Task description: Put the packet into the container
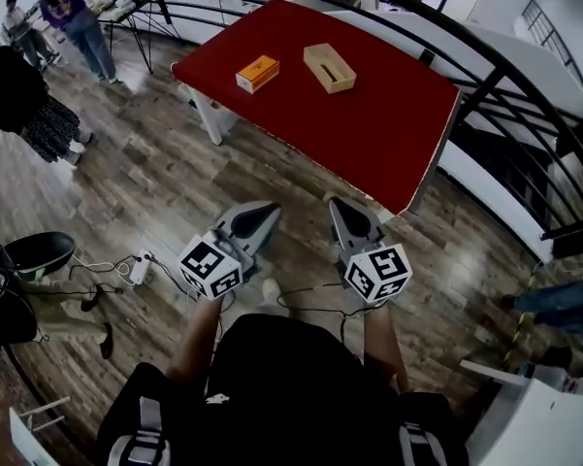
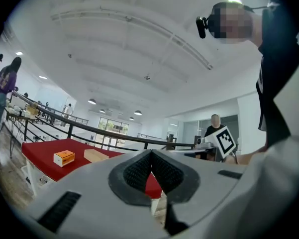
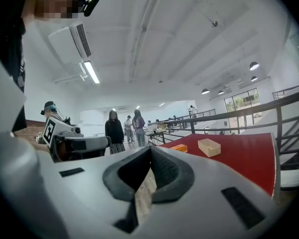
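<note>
Observed both grippers held low over the wood floor [image 1: 175, 183], short of the worktop [image 1: 369, 134] and well apart from everything on it. Found left gripper [image 1: 259, 214] with jaws fully closed, pads pressed together, nothing between them. Same for right gripper [image 1: 340, 210]: jaws closed on themselves, empty. Noted both marker cubes turned up toward the head camera.

Located packet [image 1: 257, 73]: orange, lying flat on the red worktop, toward its left side. Located container [image 1: 330, 67]: tan open-topped box, just right of the packet, near it but not touching. Confirmed from both gripper views: packet and container side by side on the red top, far ahead of the jaws.

Recorded black railing [image 1: 504, 76] running behind and to the right of the worktop. Recorded people [image 1: 39, 56] standing at far left, and cables [image 1: 126, 265] lying on the floor left of the left gripper.
</note>
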{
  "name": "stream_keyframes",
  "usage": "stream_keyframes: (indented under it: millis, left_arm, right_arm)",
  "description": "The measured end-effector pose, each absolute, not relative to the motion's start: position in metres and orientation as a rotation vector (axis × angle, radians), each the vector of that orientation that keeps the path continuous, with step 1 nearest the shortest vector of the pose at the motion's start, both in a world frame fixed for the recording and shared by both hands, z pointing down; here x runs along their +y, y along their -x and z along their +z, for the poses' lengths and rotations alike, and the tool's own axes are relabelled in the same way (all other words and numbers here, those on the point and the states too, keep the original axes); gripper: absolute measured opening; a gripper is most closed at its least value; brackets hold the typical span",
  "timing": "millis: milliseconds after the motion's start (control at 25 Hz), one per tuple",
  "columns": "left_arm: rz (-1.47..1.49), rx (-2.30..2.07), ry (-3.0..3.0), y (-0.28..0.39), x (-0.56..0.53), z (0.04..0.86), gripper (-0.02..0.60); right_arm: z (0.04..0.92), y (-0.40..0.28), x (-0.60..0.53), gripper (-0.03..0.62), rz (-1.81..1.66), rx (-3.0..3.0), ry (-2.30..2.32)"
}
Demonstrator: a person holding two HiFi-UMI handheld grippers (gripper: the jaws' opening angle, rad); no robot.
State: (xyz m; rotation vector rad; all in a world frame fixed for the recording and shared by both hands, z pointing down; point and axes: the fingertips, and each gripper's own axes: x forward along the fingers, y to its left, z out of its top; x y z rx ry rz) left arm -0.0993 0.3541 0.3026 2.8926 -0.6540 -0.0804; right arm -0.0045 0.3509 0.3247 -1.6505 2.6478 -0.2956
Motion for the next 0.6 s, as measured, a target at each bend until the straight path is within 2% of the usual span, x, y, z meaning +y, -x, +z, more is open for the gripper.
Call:
stream_keyframes:
  millis: [600]
  left_arm:
    - [-0.084, -0.663, -2.862, 0.126, 0.226, 0.312, 0.009]
  right_arm:
    - [0.331, 0.015, 0.222, 0.021, -0.307, 2.645, 1.714]
